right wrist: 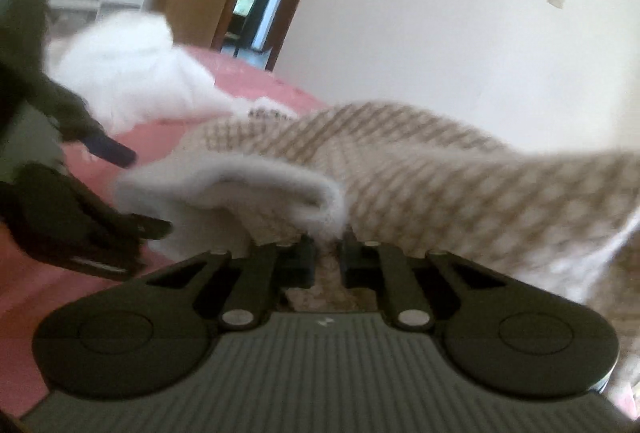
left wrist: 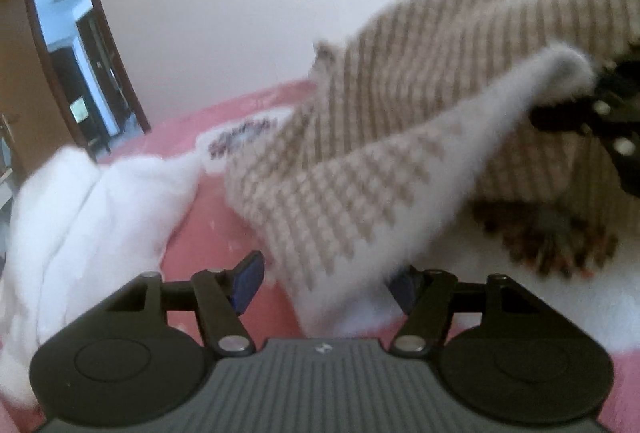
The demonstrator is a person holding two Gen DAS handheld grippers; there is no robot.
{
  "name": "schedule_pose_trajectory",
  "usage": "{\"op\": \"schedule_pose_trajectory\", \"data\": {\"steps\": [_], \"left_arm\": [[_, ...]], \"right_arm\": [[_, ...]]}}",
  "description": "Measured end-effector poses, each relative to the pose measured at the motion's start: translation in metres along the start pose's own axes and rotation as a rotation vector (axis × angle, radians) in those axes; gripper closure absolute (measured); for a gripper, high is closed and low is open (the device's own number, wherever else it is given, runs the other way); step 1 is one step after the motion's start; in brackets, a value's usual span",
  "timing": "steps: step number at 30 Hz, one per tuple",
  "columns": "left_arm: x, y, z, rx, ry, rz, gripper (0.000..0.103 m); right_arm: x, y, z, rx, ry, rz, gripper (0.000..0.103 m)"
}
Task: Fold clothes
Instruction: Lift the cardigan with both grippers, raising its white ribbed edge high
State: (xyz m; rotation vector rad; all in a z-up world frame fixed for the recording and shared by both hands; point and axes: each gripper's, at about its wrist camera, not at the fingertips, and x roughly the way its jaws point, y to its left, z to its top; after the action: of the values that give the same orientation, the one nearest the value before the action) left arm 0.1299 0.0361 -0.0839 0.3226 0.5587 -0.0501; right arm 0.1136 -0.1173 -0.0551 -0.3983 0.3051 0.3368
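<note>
A beige-and-white checked knit sweater (left wrist: 420,81) hangs lifted above the pink bedspread (left wrist: 212,229). My right gripper (right wrist: 328,253) is shut on a fluffy white edge of the sweater (right wrist: 280,193), with cloth bunched between its narrow jaws. In the left wrist view the right gripper (left wrist: 560,117) shows at the far right, holding that edge up. A fold of the sweater runs down from there into my left gripper (left wrist: 326,273). Its blue pads (left wrist: 248,283) stand apart, with a gap showing beside the cloth. From the right wrist view the left gripper (right wrist: 148,191) is open beside the fold.
A fluffy white garment (left wrist: 80,217) lies heaped on the bed's left side. A white cloth with purple print (left wrist: 240,133) lies behind the sweater, and a dark patterned piece (left wrist: 548,237) beneath it. A brown door (left wrist: 24,73) stands open beyond the bed, beside a plain wall.
</note>
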Motion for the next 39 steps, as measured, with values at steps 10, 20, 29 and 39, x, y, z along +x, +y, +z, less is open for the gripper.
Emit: {"op": "schedule_pose_trajectory", "data": {"steps": [10,20,29,39], "left_arm": [[-0.084,0.0,0.046,0.042,-0.241,0.092,0.096],[-0.241,-0.008,0.088,0.194,-0.489,-0.029,0.096],[-0.365,-0.038,0.097,0.304,-0.678,-0.095,0.097],[-0.414,-0.027,0.123,0.239,-0.705,-0.199,0.096]], "right_arm": [[-0.067,-0.023,0.026,0.068,-0.101,-0.081,0.096],[-0.209,-0.042,0.054,0.12,-0.299,-0.224,0.096],[-0.342,-0.078,0.063,0.25,-0.466,-0.263,0.096],[-0.421,-0.113,0.072,0.382,-0.604,-0.181,0.096]]}}
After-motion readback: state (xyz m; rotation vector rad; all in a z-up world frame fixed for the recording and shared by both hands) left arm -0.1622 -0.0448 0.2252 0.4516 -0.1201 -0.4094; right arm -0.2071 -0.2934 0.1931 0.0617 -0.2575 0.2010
